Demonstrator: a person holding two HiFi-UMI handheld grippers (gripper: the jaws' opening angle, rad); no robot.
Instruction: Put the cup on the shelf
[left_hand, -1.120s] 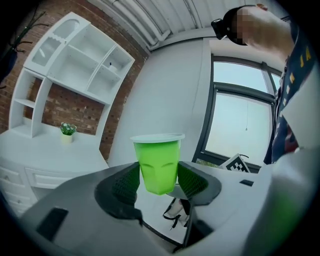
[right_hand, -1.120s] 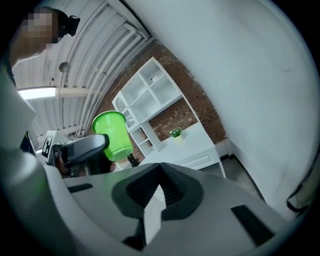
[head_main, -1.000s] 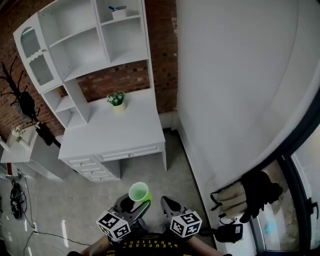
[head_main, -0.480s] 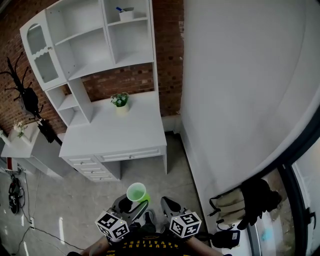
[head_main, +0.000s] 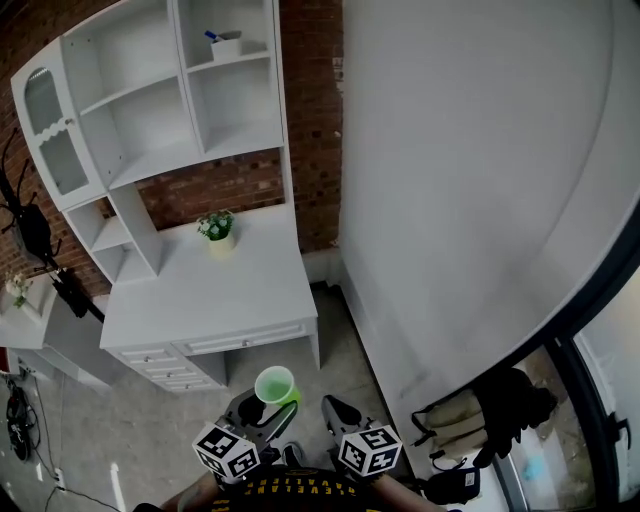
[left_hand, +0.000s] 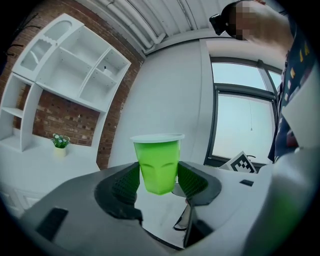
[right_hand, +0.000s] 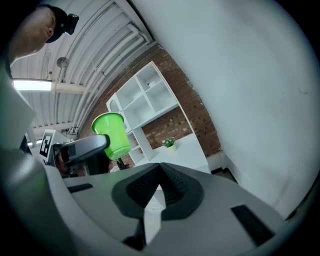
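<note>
My left gripper (left_hand: 159, 181) has its jaws pinching the lower wall of the one green cup (left_hand: 157, 160), a pad on each side, the cup upright with its mouth up. My right gripper (right_hand: 159, 186), at three o'clock of the left, has its jaws pressed together on nothing. So there are two grippers, and only one is loaded. In the head view the cup hangs over the floor, well apart from the white shelf (head_main: 150, 110), which stands off at eleven o'clock above the one desk (head_main: 225, 290). I judge this to be the carry, with the placing not yet begun. Next I must go forward toward eleven o'clock and raise the cup level into an open bay. It should pass clear of the single potted plant (head_main: 217, 227) on the desk and the one small container (head_main: 226, 46) in the top bay at twelve o'clock
</note>
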